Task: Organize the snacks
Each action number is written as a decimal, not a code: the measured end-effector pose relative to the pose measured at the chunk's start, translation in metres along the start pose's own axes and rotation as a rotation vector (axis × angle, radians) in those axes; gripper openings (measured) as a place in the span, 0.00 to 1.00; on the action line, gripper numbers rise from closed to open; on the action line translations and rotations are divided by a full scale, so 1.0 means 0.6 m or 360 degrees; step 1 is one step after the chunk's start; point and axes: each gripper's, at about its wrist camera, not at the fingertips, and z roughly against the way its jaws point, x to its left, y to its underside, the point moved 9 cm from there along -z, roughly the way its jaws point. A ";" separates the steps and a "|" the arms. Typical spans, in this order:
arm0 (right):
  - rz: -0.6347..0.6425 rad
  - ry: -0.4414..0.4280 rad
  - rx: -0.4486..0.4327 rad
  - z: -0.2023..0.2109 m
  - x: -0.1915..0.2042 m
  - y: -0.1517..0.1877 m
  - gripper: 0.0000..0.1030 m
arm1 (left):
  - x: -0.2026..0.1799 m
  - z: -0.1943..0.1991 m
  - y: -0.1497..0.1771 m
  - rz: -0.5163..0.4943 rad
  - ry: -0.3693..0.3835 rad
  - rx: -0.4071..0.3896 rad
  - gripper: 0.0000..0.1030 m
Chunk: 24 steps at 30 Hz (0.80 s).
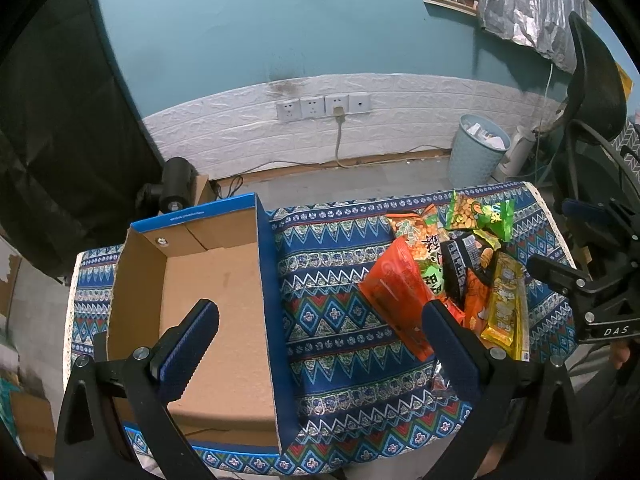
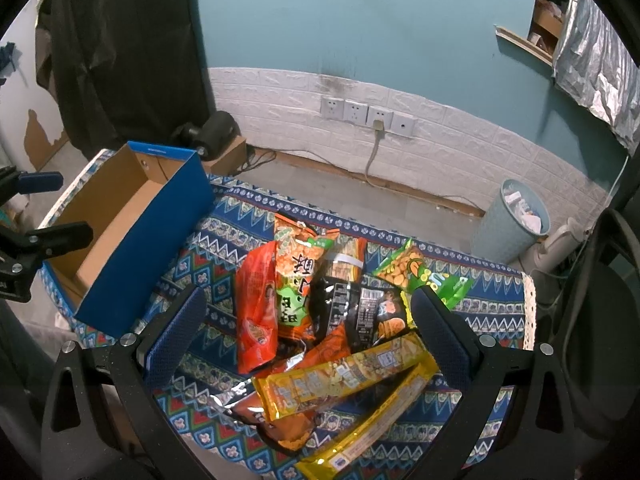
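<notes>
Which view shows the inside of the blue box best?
The left wrist view: it looks almost straight down into the blue box, showing its bare cardboard floor with no snacks in it. The right wrist view catches the same box at the left, from the side, so its blue wall hides part of the floor.

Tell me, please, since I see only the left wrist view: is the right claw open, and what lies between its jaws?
Observer: The right claw is open and holds nothing. Its jaws stand wide on either side of the snack pile.
Operator: Thank you. The left claw hides the near end of that pile from me; what is there?
Observer: A long yellow packet lies across an orange packet with a silver foil end. A second yellow packet lies nearer the table edge.
</notes>
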 end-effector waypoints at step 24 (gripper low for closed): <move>-0.0001 0.0016 0.0011 -0.001 -0.010 0.005 0.97 | -0.006 -0.005 0.000 -0.0003 0.0005 0.0018 0.99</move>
